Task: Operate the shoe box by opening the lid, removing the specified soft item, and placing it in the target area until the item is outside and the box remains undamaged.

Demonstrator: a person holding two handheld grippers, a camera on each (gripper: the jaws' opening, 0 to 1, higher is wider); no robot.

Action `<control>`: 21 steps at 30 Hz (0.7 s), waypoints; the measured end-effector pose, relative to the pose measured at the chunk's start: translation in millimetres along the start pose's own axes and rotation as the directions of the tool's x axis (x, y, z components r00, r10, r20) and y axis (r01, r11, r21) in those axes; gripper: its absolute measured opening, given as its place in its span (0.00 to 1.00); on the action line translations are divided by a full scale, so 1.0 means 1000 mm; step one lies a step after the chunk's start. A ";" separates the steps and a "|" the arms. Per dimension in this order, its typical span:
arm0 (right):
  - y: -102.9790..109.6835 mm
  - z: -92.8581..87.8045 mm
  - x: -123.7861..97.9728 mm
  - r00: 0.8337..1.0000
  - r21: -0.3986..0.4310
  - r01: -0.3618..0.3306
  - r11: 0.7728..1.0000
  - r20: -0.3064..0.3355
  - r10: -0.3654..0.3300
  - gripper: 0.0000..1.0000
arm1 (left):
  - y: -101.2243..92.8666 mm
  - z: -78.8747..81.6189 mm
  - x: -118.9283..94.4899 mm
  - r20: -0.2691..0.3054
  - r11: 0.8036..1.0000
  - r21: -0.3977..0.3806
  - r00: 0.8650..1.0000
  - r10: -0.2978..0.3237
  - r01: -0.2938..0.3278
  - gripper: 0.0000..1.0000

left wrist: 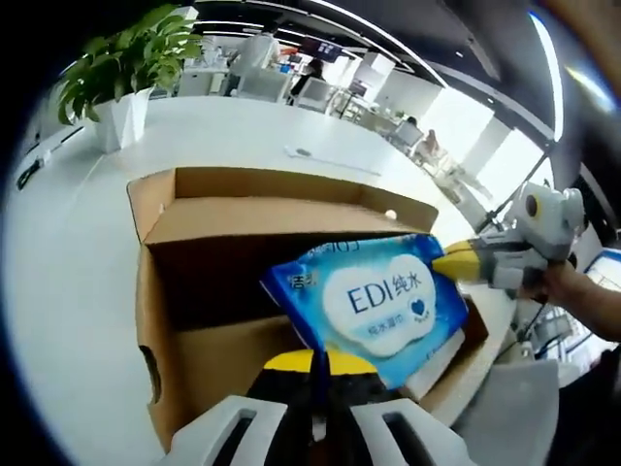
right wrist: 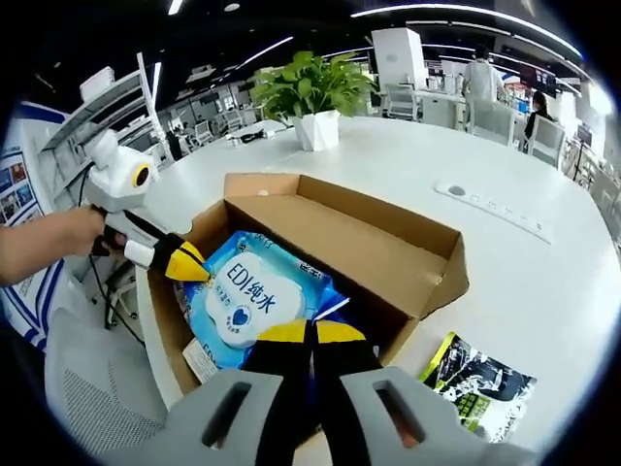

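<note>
Both grippers (left wrist: 318, 374) (right wrist: 312, 335) pinch the wipes pack (right wrist: 247, 291) above the open box (right wrist: 427, 257); right gripper view adds a leaflet (right wrist: 477, 381).

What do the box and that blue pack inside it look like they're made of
The shoe box looks like plain brown corrugated cardboard, matte, with raw folded flap edges. The blue wipes pack looks like soft plastic film: it is glossy, printed, and creases where the jaws pinch it. The white oval on its face may be a stiffer plastic lid or a printed label; the views leave that open.
</note>
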State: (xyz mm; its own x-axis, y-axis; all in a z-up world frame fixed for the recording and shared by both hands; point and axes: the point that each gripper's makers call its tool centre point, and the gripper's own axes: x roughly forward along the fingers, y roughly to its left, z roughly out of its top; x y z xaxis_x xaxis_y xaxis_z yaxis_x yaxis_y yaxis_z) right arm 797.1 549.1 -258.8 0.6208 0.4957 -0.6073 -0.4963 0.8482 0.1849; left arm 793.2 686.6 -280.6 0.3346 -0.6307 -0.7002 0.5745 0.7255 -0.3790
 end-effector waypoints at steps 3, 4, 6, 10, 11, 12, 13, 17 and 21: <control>0.000 0.002 -0.003 1.000 0.008 -0.001 1.000 0.009 0.001 0.00 | -0.002 0.003 -0.004 0.006 1.000 0.003 1.000 0.001 -0.001 0.01; -0.001 0.003 -0.003 1.000 0.015 -0.001 1.000 0.013 0.001 0.00 | -0.003 0.004 -0.006 0.010 1.000 0.004 1.000 0.001 -0.001 0.01; -0.002 0.004 -0.004 1.000 0.019 -0.001 1.000 0.017 0.000 0.00 | -0.004 0.006 -0.008 0.014 1.000 0.005 1.000 0.001 -0.001 0.01; -0.002 0.008 -0.010 0.999 0.035 -0.001 0.999 0.034 -0.001 0.00 | -0.009 0.012 -0.012 0.024 1.000 0.009 1.000 0.001 -0.001 0.01; -0.002 0.009 -0.012 0.999 0.038 -0.001 0.999 0.037 0.000 0.00 | -0.010 0.014 -0.013 0.024 1.000 0.008 1.000 0.001 -0.001 0.01; -0.002 0.010 -0.014 0.999 0.040 -0.001 0.999 0.040 0.000 0.00 | -0.011 0.015 -0.014 0.023 1.000 0.006 1.000 0.001 -0.001 0.01; -0.002 0.010 -0.015 0.999 0.043 -0.002 0.999 0.041 0.000 0.00 | -0.013 0.017 -0.014 0.022 1.000 0.005 1.000 0.001 -0.001 0.01; -0.004 0.015 -0.024 0.999 0.058 0.001 0.998 0.053 -0.004 0.00 | -0.021 0.022 -0.016 0.018 1.000 0.008 1.000 0.000 0.000 0.01; -0.013 0.018 -0.032 0.998 0.072 0.007 0.997 0.064 -0.011 0.00 | -0.029 0.027 -0.016 0.022 1.000 0.006 1.000 -0.010 0.010 0.01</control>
State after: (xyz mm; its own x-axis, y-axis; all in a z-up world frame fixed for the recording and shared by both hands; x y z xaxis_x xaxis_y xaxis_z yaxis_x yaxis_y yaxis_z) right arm 794.3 526.1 -228.3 0.6637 0.4971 -0.5589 -0.4475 0.8626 0.2358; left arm 791.8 668.2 -241.9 0.3453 -0.6438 -0.6829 0.5823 0.7176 -0.3821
